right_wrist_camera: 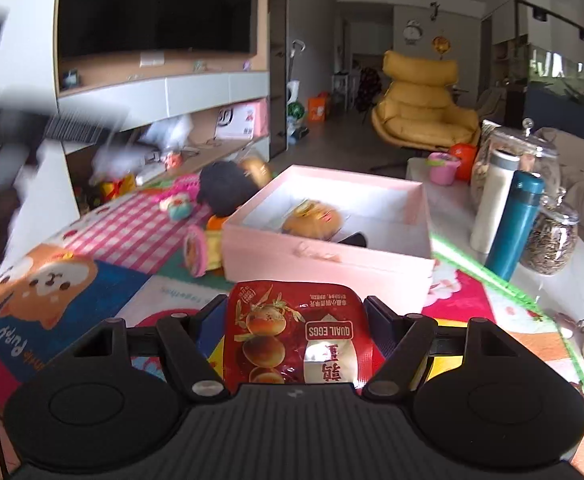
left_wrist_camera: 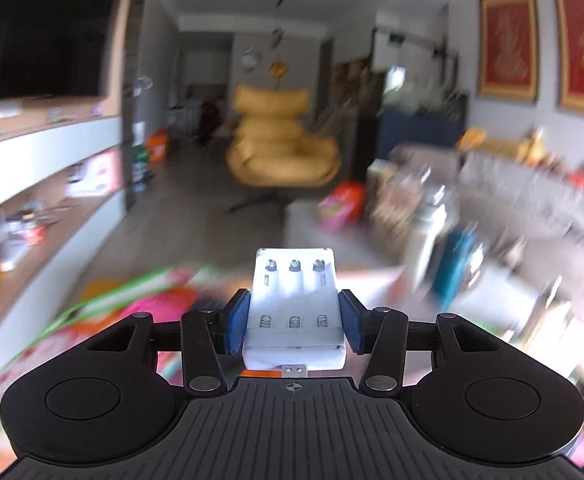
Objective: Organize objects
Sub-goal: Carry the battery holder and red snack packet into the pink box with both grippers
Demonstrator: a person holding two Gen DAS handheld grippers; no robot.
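The tabletop (right_wrist_camera: 563, 280) fills the lower half of the right wrist view, pale and smooth at its far right edge and otherwise covered by a bright printed mat (right_wrist_camera: 104, 240) with pink checks and a cartoon puppy. On the mat sits a pink box (right_wrist_camera: 327, 256), square, shallow and lidless, its near wall just beyond the right gripper (right_wrist_camera: 295, 312); a round burger-like toy (right_wrist_camera: 311, 218) lies inside, with bare floor of the box around it. To the box's right stand a teal flask (right_wrist_camera: 515, 224), a white flask (right_wrist_camera: 493, 200) and glass jars (right_wrist_camera: 551, 240), close together near the tabletop's edge. Left of the box lie small soft toys (right_wrist_camera: 196, 208), crowded against its side. The right gripper clamps a glossy red packet of quail eggs (right_wrist_camera: 295, 340), crinkled foil, held above the mat short of the box. The left gripper (left_wrist_camera: 293, 320) pinches a white plastic battery holder (left_wrist_camera: 295, 304) with three slots and small springs between its blue pads; that view is heavily blurred, so what lies under it is probably the same mat, though I cannot be sure.
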